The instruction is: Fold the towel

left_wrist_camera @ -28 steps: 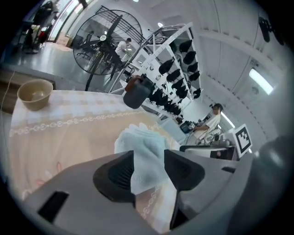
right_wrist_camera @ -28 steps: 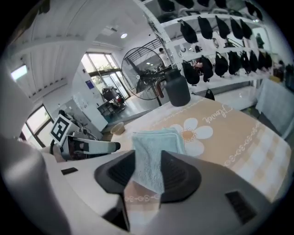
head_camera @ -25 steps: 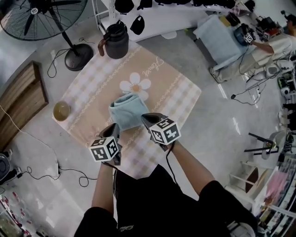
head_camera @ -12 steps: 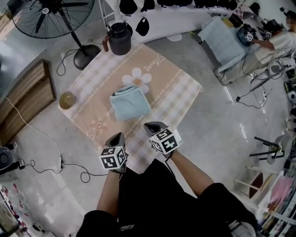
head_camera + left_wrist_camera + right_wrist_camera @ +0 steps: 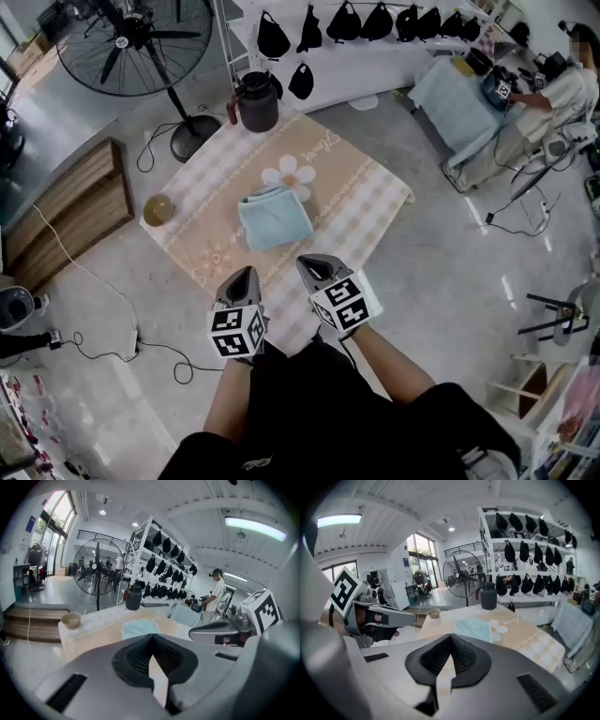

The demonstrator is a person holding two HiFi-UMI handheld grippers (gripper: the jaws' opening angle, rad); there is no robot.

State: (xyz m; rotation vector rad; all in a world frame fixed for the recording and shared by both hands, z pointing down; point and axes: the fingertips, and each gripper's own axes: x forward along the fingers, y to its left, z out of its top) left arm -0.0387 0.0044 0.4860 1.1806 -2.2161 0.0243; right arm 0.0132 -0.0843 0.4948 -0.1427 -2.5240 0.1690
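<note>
A light blue towel (image 5: 275, 217) lies folded into a small square in the middle of a checked cloth with a daisy print (image 5: 356, 192). It also shows ahead in the left gripper view as the towel (image 5: 139, 628) and in the right gripper view as the towel (image 5: 472, 628). My left gripper (image 5: 242, 275) and right gripper (image 5: 311, 263) hover side by side near the cloth's front edge, short of the towel and clear of it. Both are shut with nothing between the jaws.
A dark jug (image 5: 258, 101) stands at the cloth's far corner and a small bowl (image 5: 157, 209) at its left corner. A standing fan (image 5: 131, 42), wooden steps (image 5: 66, 211), floor cables (image 5: 150, 349) and a rack of black caps (image 5: 375, 23) surround it. Another person (image 5: 553, 89) works at the far right.
Both grippers have drawn back from the towel toward me and risen. The left jaws have shut. The folded towel stays flat on the cloth.
</note>
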